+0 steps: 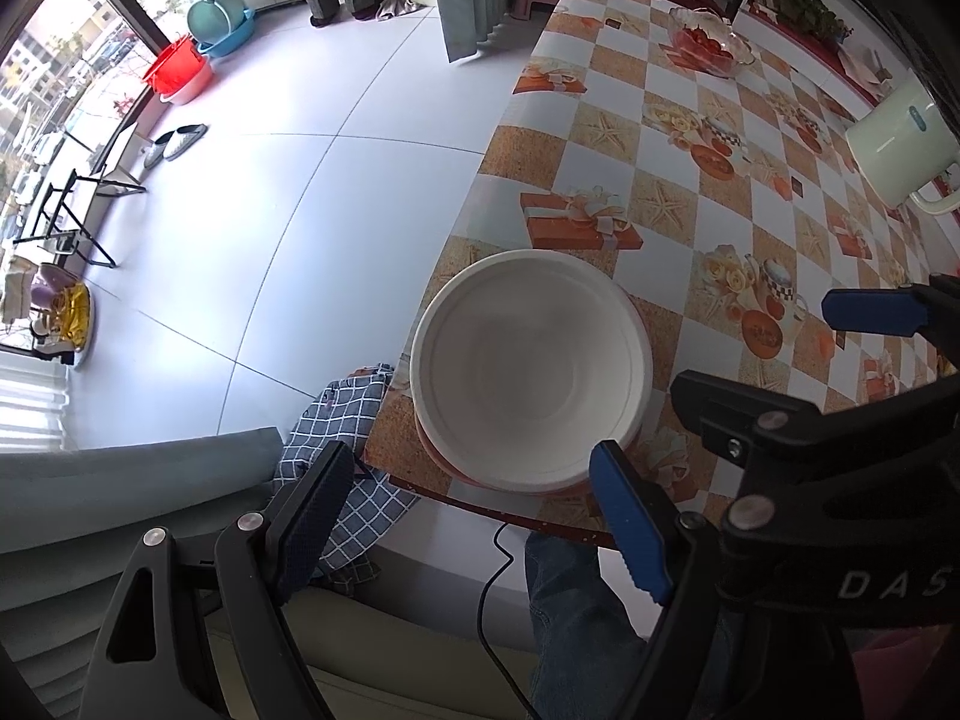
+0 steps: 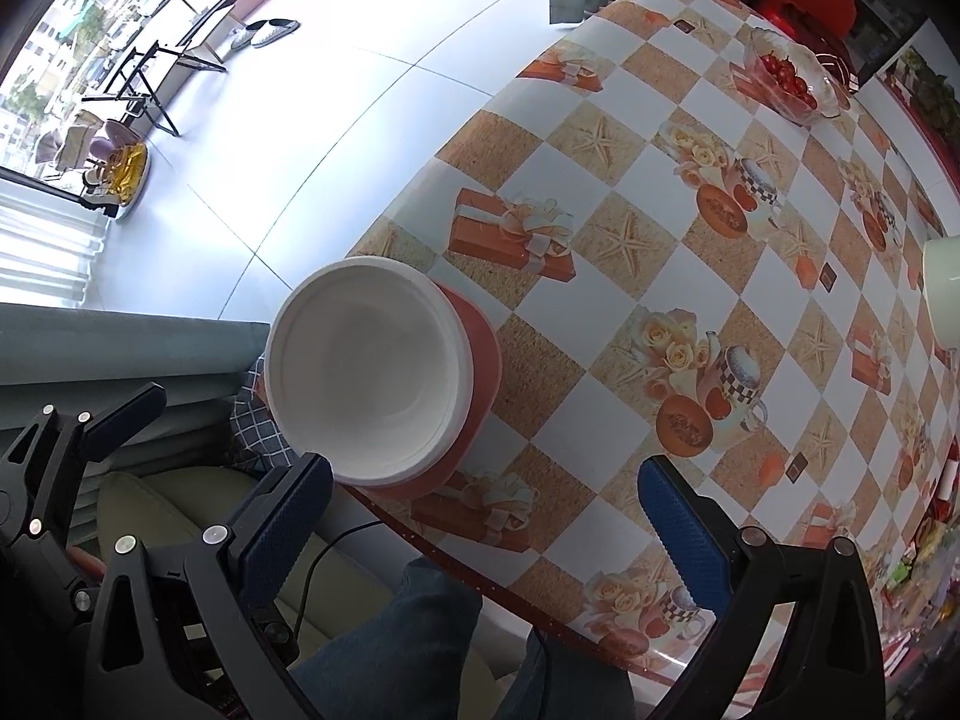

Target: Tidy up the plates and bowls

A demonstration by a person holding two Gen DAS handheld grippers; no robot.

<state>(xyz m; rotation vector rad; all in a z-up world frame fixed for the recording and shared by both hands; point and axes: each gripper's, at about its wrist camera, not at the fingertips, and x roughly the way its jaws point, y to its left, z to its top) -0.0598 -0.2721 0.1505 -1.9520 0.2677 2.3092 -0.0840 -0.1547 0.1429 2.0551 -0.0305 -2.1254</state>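
- Two stacked pieces show in the left wrist view: a white bowl (image 1: 531, 369) sits inside something reddish whose edge barely peeks out beneath it, both at the near corner of the checkered table (image 1: 708, 180), close to the edge.
- Same view: the left gripper (image 1: 474, 510) hangs over the table's edge just short of the bowl, its jaws spread wide and holding nothing; its right-hand finger (image 1: 630, 522) overlaps the bowl's near rim in the picture, though I cannot tell if they touch.
- Same view: the right gripper (image 1: 774, 360) reaches in from the side, also spread apart and empty, near the bowl but off it.
- Right wrist view: the red bowl (image 2: 483, 348) under the white bowl (image 2: 366, 372) is plainer here, the two nested together.
- Same view: the right gripper (image 2: 486, 516) is wide apart with nothing between its fingers, the stack ahead and off to one side; the left gripper's fingers (image 2: 123, 414) lie apart beside it.
- My judgement: nesting looks done and both claws are free, so this is the gap between steps.
- Next probably calls for finding any remaining plate or bowl; none is visible nearby except a glass dish (image 2: 792, 78) of red fruit far across the table.
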